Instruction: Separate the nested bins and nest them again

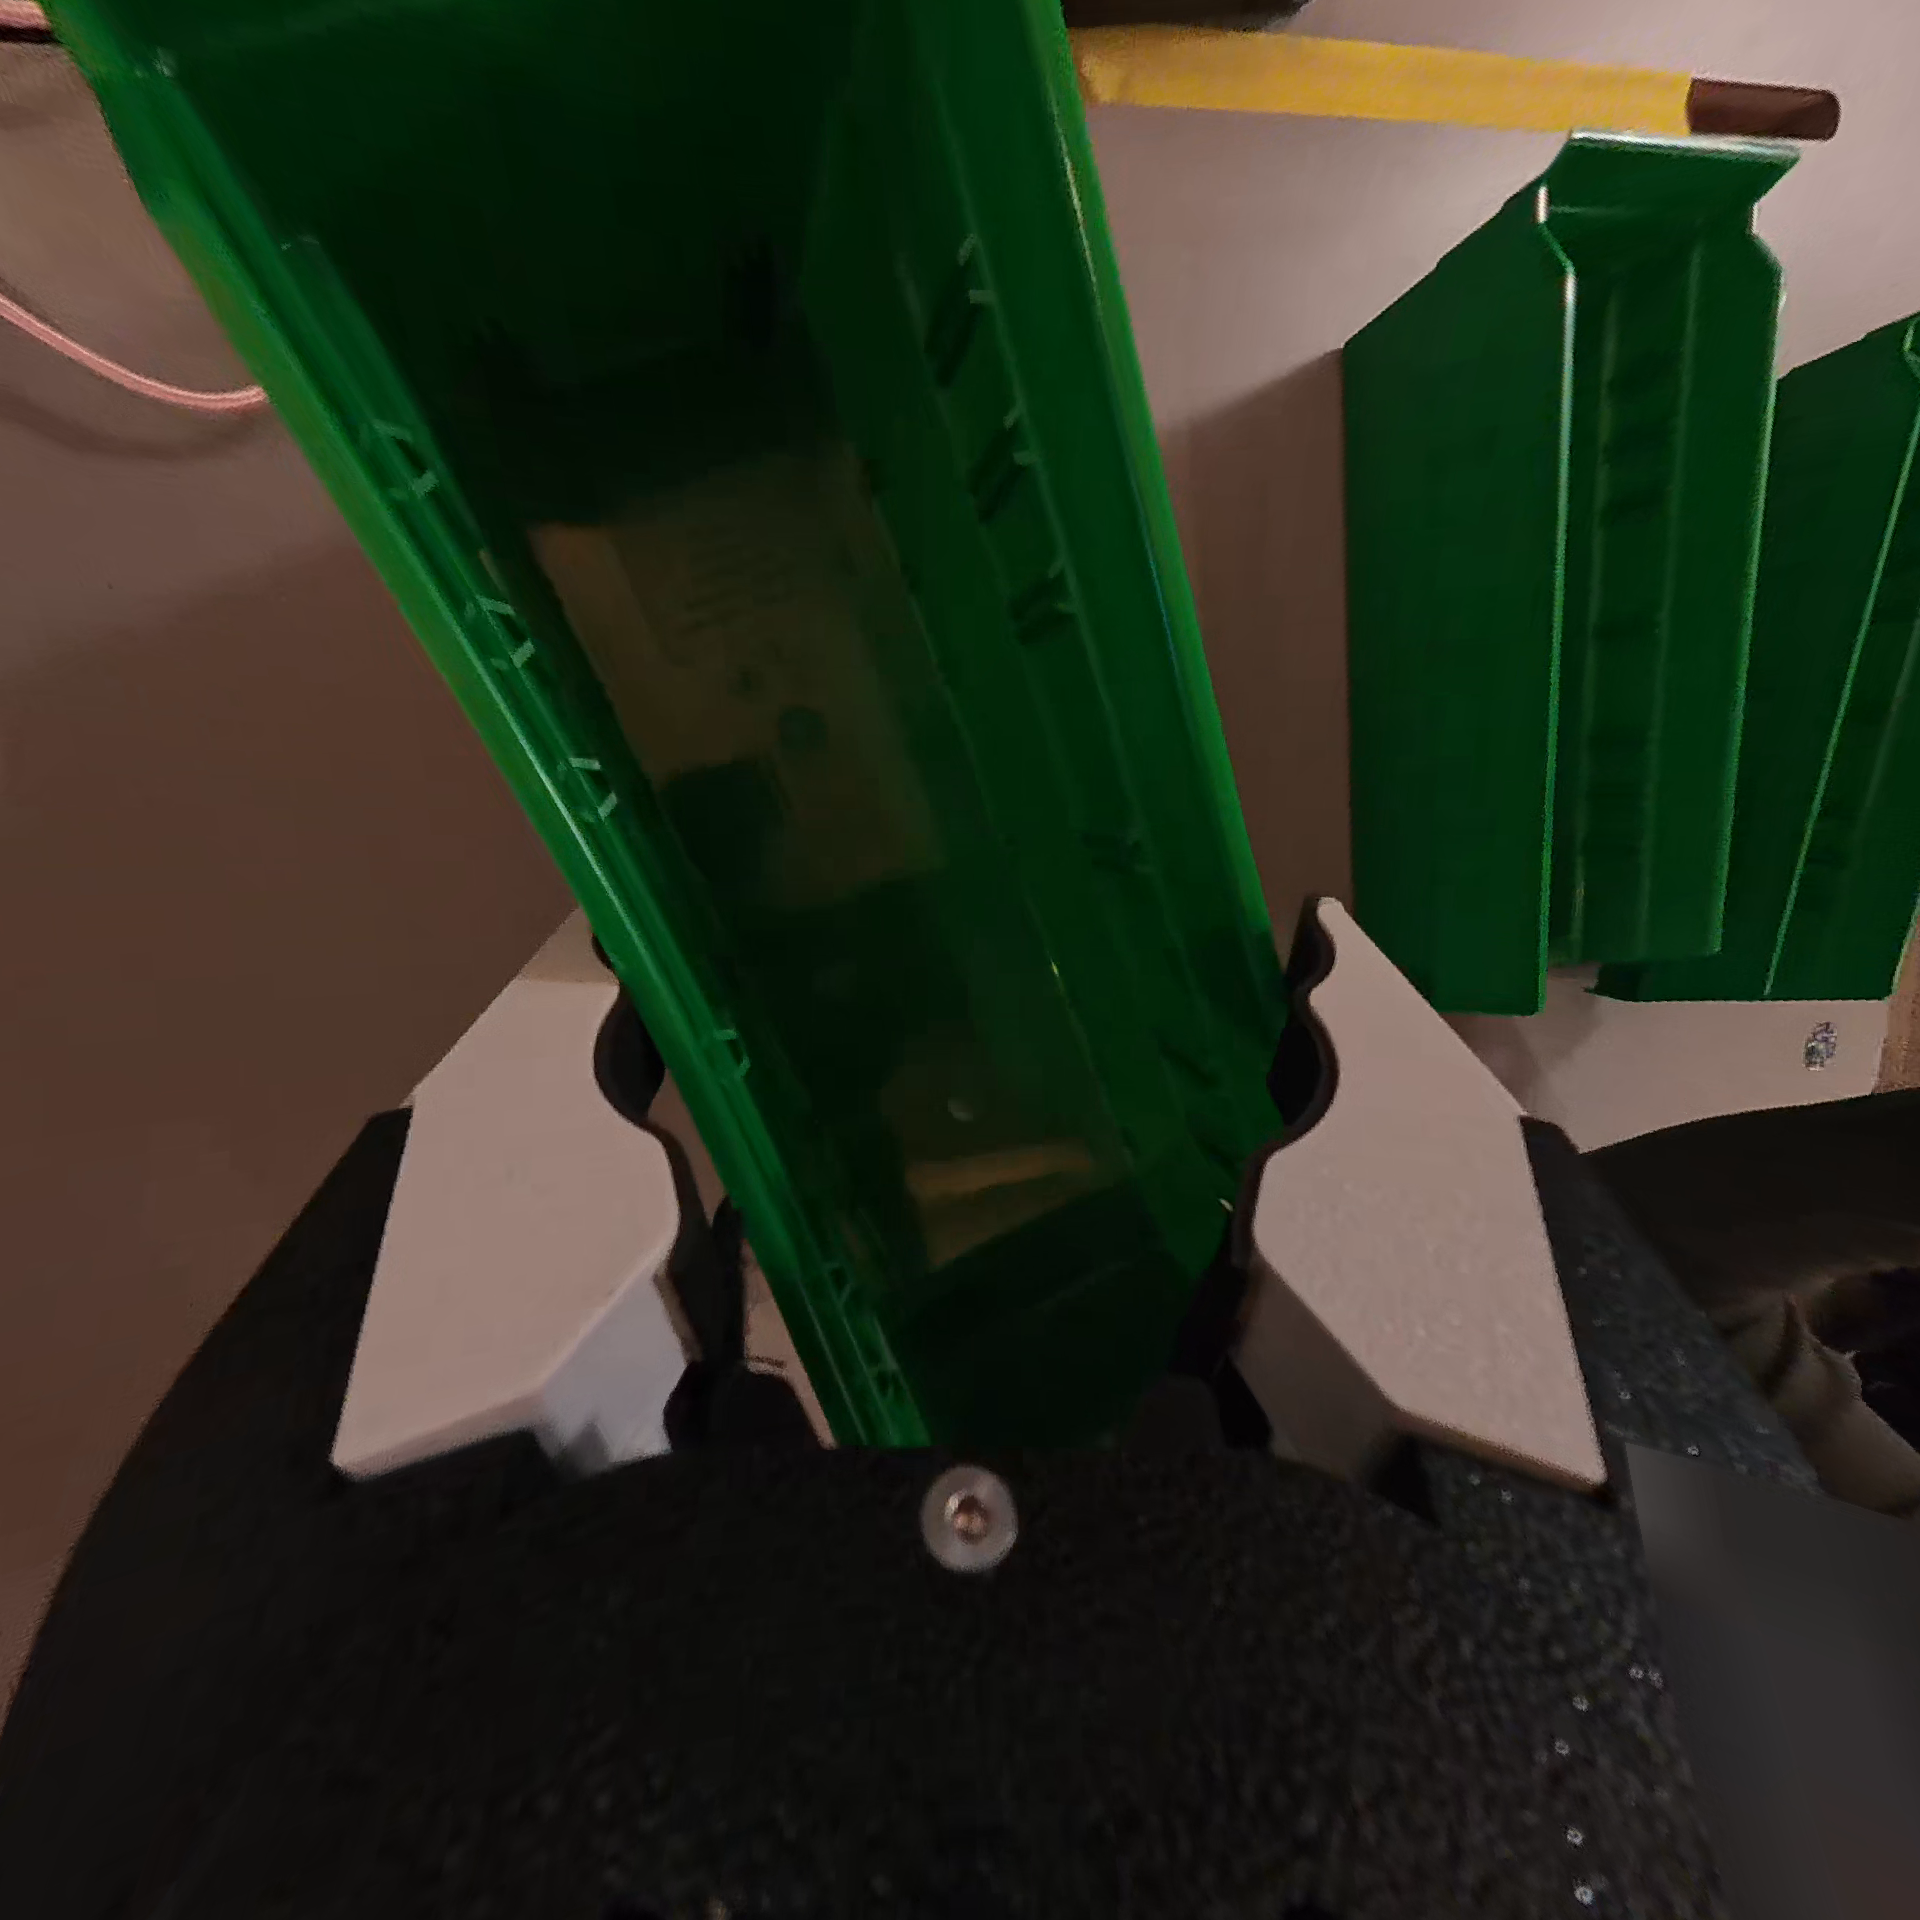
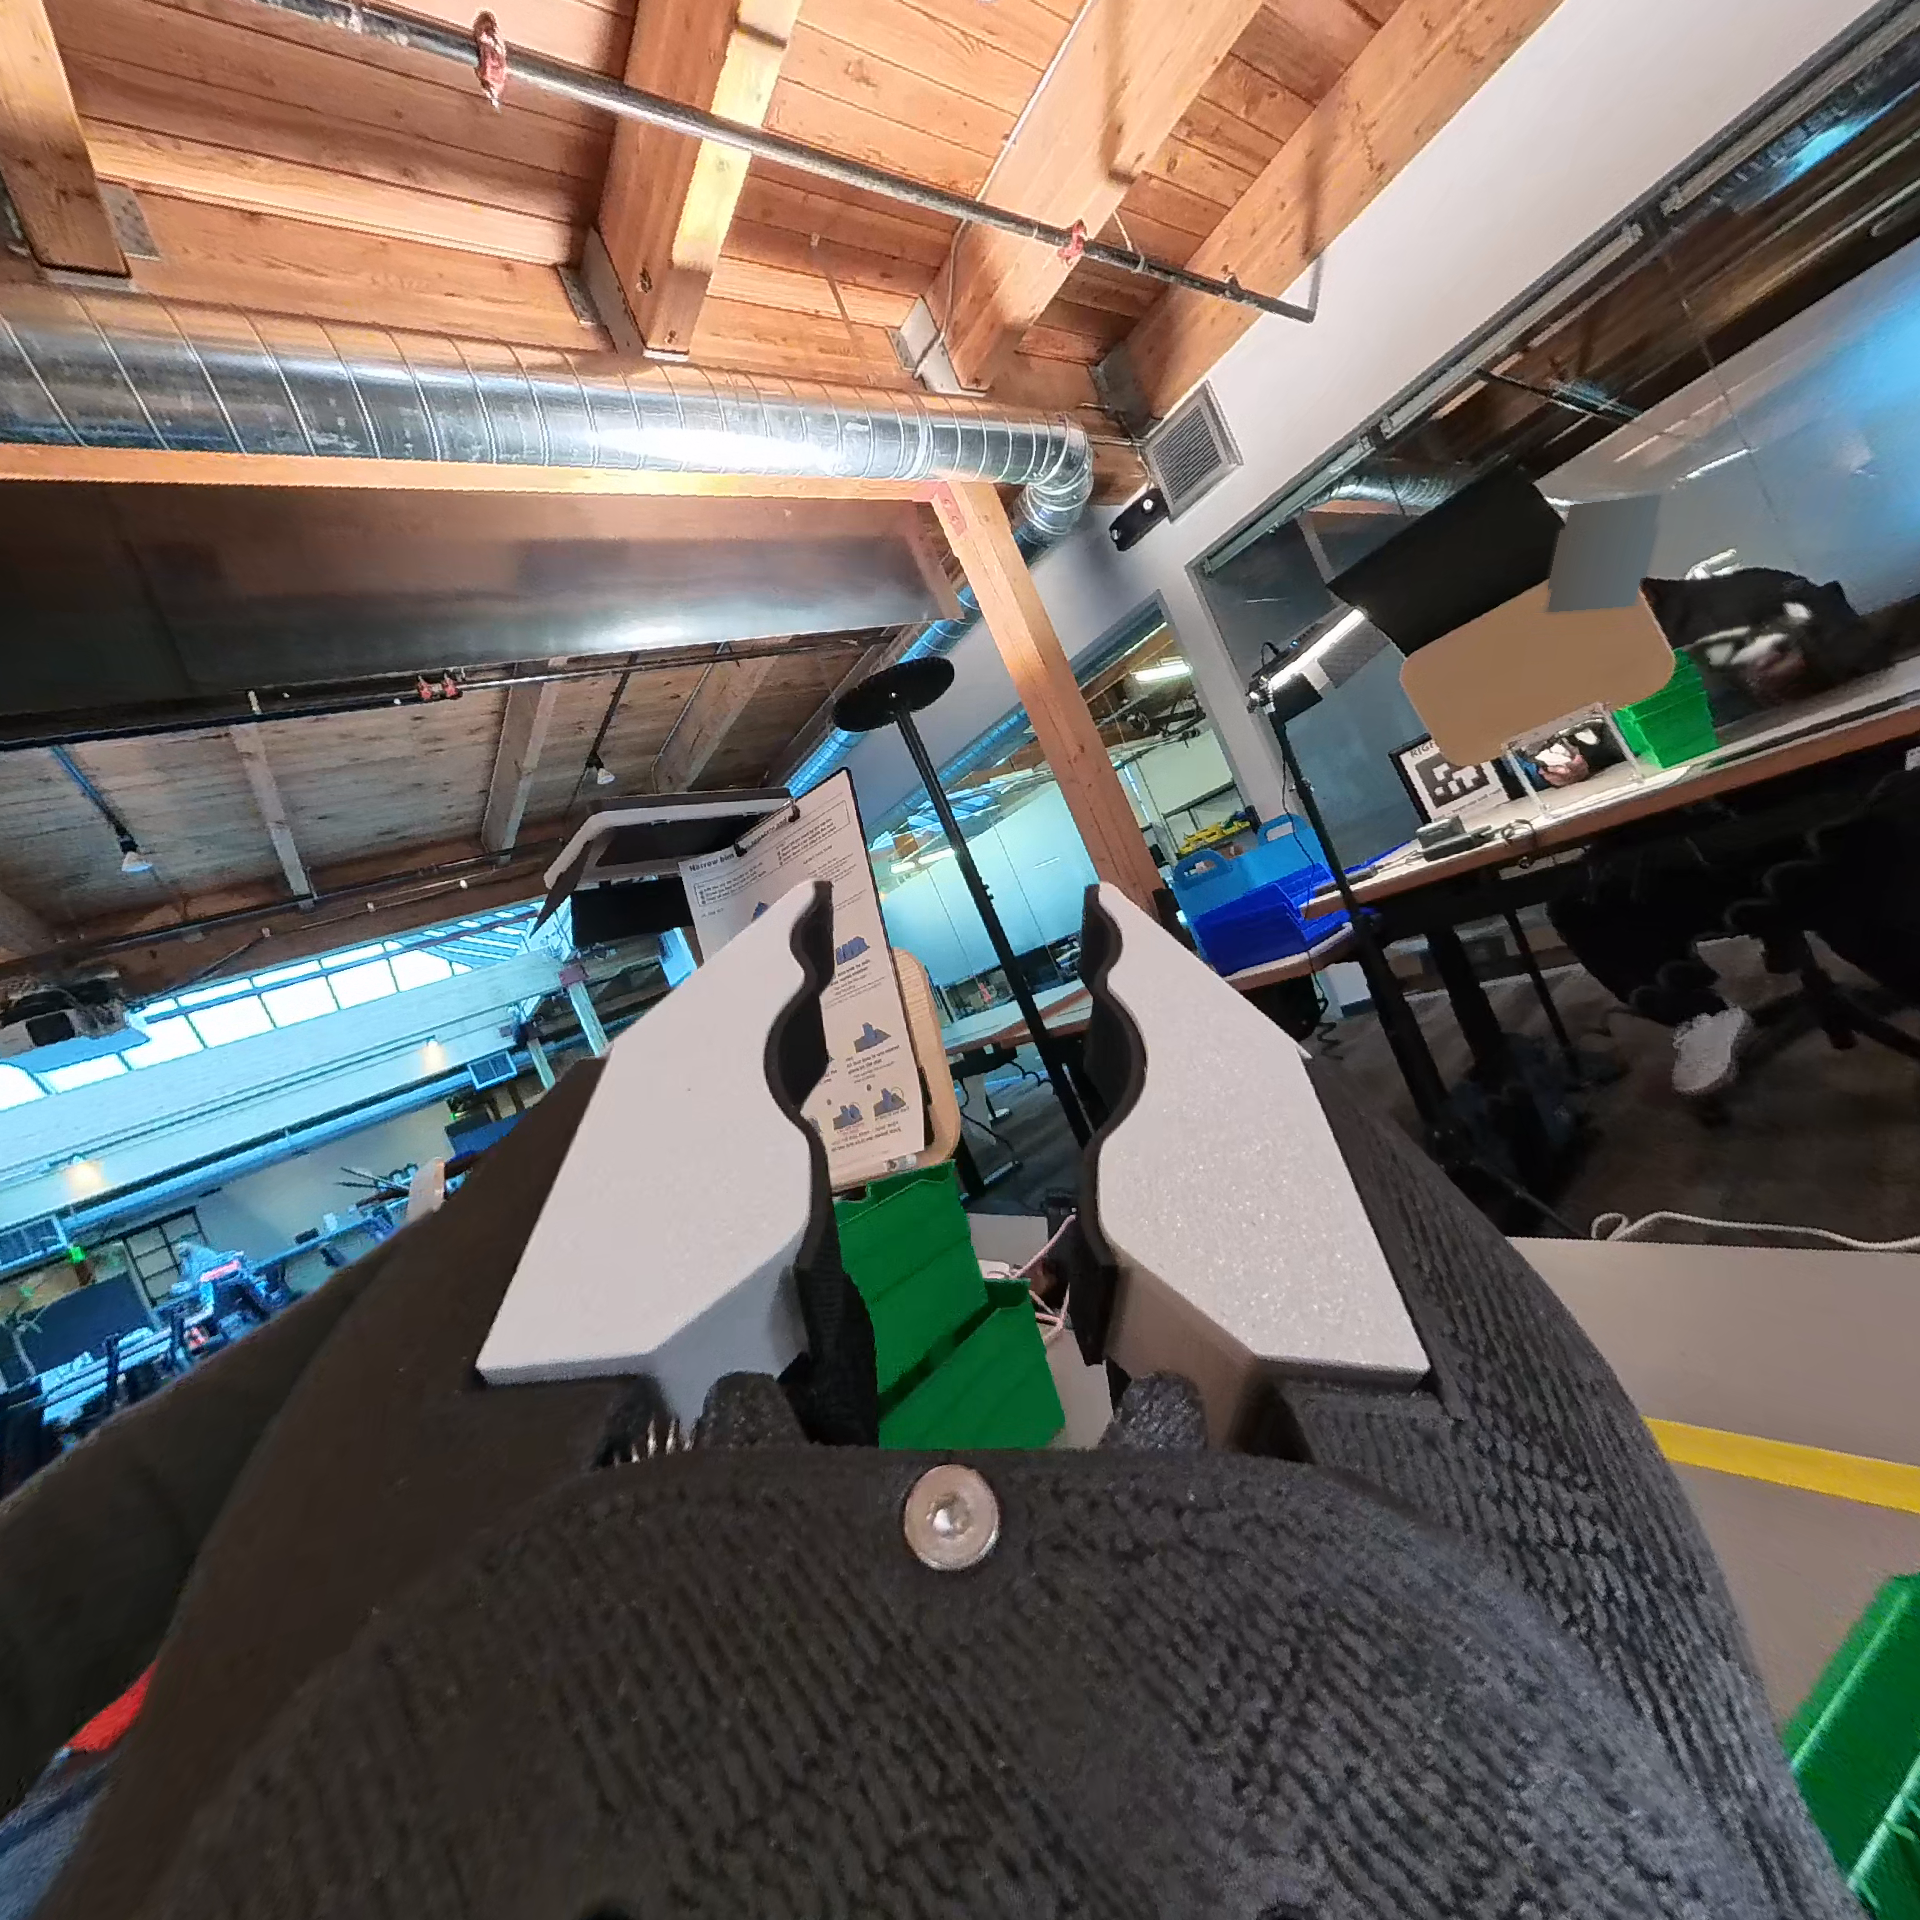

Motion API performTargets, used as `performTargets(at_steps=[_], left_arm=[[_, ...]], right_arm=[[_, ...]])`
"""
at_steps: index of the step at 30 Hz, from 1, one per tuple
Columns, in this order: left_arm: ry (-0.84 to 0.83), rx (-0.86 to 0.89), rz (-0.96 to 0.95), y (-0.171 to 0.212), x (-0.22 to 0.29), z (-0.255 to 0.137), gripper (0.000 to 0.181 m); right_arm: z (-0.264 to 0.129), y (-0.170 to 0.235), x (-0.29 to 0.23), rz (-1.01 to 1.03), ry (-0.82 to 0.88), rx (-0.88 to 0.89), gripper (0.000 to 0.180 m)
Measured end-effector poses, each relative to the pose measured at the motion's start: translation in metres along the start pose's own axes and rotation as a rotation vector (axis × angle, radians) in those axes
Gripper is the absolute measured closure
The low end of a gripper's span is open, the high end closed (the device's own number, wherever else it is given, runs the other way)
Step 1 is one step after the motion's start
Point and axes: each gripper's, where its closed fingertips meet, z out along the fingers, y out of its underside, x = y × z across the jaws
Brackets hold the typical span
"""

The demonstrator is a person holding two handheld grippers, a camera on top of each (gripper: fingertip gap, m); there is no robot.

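Observation:
In the left wrist view my left gripper [image 1: 966, 940] is shut on a long narrow green bin [image 1: 727, 520]. The bin runs away from the jaws towards the top of the frame, above the table [image 1: 208, 831]. Two more green bins [image 1: 1455, 623] [image 1: 1849, 675] lie side by side on the table to the right. My right gripper [image 2: 956, 899] is open and empty, tilted up towards the room. Green bins [image 2: 935, 1320] show low between its fingers, and another green bin [image 2: 1860, 1745] sits at the bottom right.
A yellow tape strip [image 1: 1351, 78] marks the table's far edge and also shows in the right wrist view [image 2: 1766, 1455]. A pink cable [image 1: 104, 364] lies at the left. A printed sheet on a stand [image 2: 821, 862] and a light-stand pole [image 2: 977, 883] stand beyond the table.

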Motion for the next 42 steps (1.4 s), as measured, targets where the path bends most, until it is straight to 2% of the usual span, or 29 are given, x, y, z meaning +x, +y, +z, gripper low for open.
performTargets(at_steps=[12, 22, 37, 40, 42], left_arm=[[0.011, 0.035, 0.006, -0.001, -0.007, 0.03, 0.059], [-0.043, 0.057, 0.048, 0.006, -0.016, 0.051, 0.059], [-0.085, 0.091, 0.085, 0.007, -0.014, 0.058, 0.053], [-0.068, 0.092, 0.113, 0.008, -0.011, 0.057, 0.049], [0.01, 0.12, 0.08, 0.005, -0.002, 0.053, 0.051]], right_arm=[[0.002, 0.004, 0.002, 0.003, 0.004, -0.013, 0.133], [0.004, 0.007, 0.004, 0.004, 0.009, -0.022, 0.133], [0.008, 0.012, 0.004, 0.003, 0.012, -0.04, 0.133], [0.008, 0.012, 0.005, 0.004, 0.012, -0.041, 0.133], [0.008, 0.013, 0.005, 0.005, 0.012, -0.042, 0.133]])
